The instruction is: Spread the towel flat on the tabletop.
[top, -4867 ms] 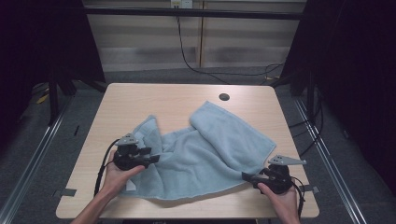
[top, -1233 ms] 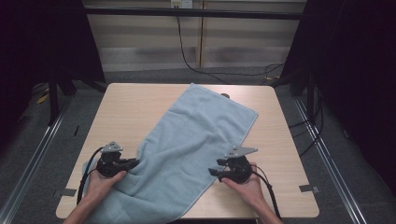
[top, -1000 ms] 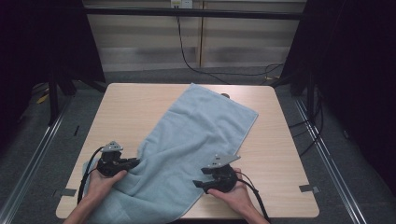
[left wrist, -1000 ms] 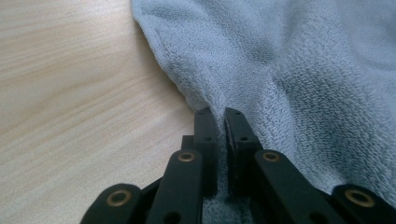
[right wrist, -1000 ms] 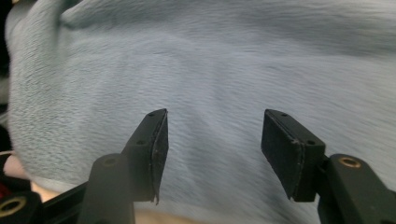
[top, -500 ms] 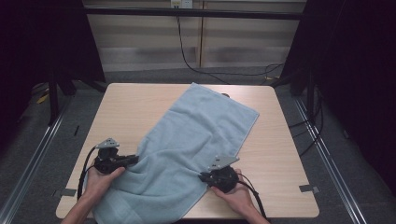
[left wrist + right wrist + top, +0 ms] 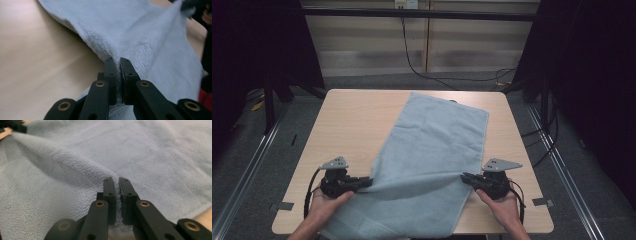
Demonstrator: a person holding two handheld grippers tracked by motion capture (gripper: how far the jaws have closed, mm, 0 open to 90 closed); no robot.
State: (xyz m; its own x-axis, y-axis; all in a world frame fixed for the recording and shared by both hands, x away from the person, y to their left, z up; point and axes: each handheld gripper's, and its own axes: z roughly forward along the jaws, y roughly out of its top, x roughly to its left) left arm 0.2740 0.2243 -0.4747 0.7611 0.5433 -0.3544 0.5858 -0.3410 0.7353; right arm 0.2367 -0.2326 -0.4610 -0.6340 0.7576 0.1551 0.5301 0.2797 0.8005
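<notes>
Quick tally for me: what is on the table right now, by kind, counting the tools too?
Towel, light blue, spread across the table: 1
Tools, black, each shut on a towel edge: 2, the left tool and the right tool
Dark round spot at the table's far edge, mostly hidden by the towel: 1
Total: 4

The tabletop (image 7: 347, 125) is a light wood-grain panel, roughly square with rounded corners, standing over a grey carpeted floor (image 7: 267, 165). A pale blue towel (image 7: 437, 135) lies directly on it, running diagonally from the far right area toward the near edge, where its near end hangs over the front. A raised fold crosses the towel near the front of the tabletop. A small dark round spot (image 7: 453, 101) sits at the towel's far edge. Grey tape strips (image 7: 285, 205) mark the floor beside the near corners.
</notes>
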